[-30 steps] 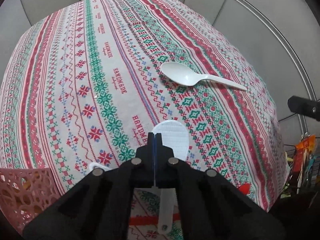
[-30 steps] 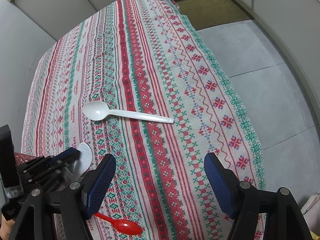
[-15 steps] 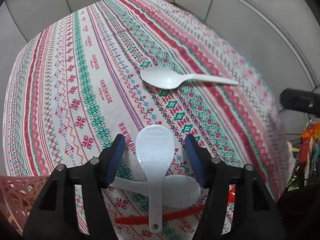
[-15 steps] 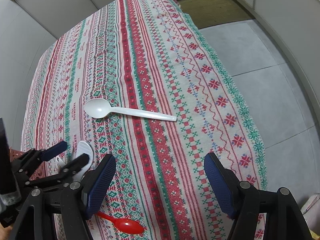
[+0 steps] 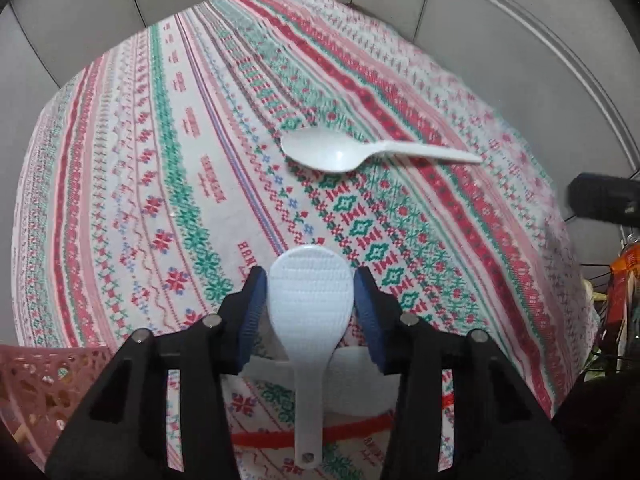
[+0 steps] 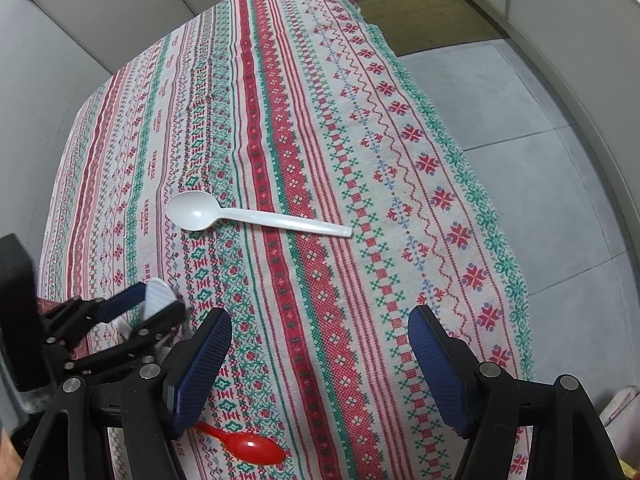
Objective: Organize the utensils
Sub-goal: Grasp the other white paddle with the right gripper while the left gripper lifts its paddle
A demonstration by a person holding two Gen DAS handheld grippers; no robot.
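Observation:
My left gripper (image 5: pixel 310 284) is open, its blue pads on either side of a white rice paddle (image 5: pixel 310 312) that lies on the patterned tablecloth (image 5: pixel 160 160). A second white paddle (image 5: pixel 360 384) lies crosswise beneath it, over a red spoon (image 5: pixel 348 428). A white plastic spoon (image 5: pixel 340 154) lies farther out on the cloth, also in the right wrist view (image 6: pixel 240 214). My right gripper (image 6: pixel 320 360) is open and empty above the cloth, with the red spoon (image 6: pixel 248 448) below it and the left gripper (image 6: pixel 148 308) at its left.
A pink perforated basket (image 5: pixel 36 384) stands at the near left. The table's right edge drops to a grey floor (image 6: pixel 540 160). A wire rack with packets (image 5: pixel 624 300) stands at the right.
My left gripper was shut on the white paddle a second ago. It has opened and the paddle now lies on the cloth between the pads. The right gripper has barely moved.

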